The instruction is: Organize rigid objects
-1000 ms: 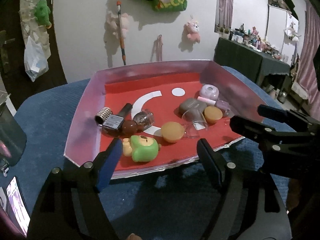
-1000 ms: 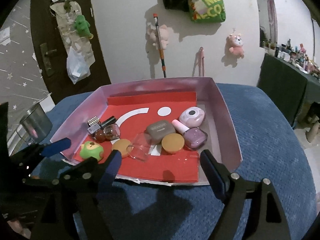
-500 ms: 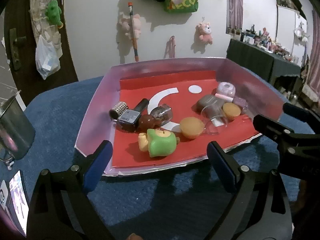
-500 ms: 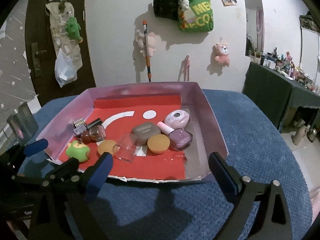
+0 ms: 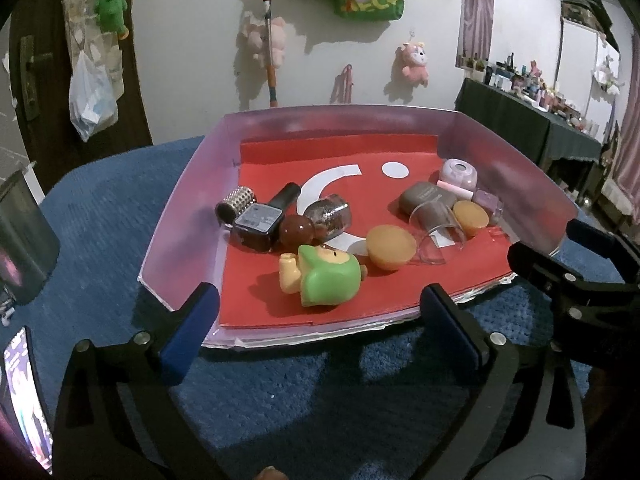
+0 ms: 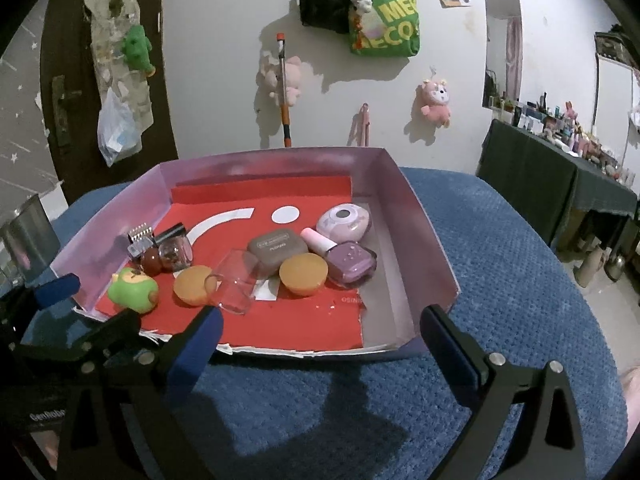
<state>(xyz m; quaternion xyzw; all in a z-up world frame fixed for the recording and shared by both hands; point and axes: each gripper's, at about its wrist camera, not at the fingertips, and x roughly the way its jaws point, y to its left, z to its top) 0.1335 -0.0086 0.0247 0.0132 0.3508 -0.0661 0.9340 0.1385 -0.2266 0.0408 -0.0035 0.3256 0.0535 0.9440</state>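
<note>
While both tools hovered over the blue textured cloth [image 6: 500, 280] just short of the box's open near edge, each pointed downward and forward at the shallow pink-walled box [image 5: 188, 200] with its red liner. The left gripper [image 5: 320, 328] had its blue-padded jaws opening to a wide spread, nothing between them, pads clear of everything; the green toy figure [image 5: 324, 276] lay on its side just ahead of the gap, nearest of all the items. Past it, ahead and slightly right, sat an orange round cap [image 5: 390, 248] touching a tipped clear plastic cup [image 5: 436, 224]. Ahead-left was a cluster: dark square nail polish bottle [image 5: 258, 226], studded silver cap [image 5: 236, 204], brown ball [image 5: 296, 230] and glittery jar [image 5: 330, 216], all touching or nearly so. The right gripper [image 6: 320, 340] also had jaws opening wide and empty, tips just before the box's front lip. Ahead of its gap lay the grey compact case [image 6: 276, 248], second orange cap [image 6: 303, 278], mauve polish bottle [image 6: 350, 264] on its side and a pale pink round case [image 6: 344, 222] furthest back. In the right view the left tool's black frame showed at lower left; no hand was clearly visible. A metal cup [image 6: 28, 240] stood well off to the left.
</note>
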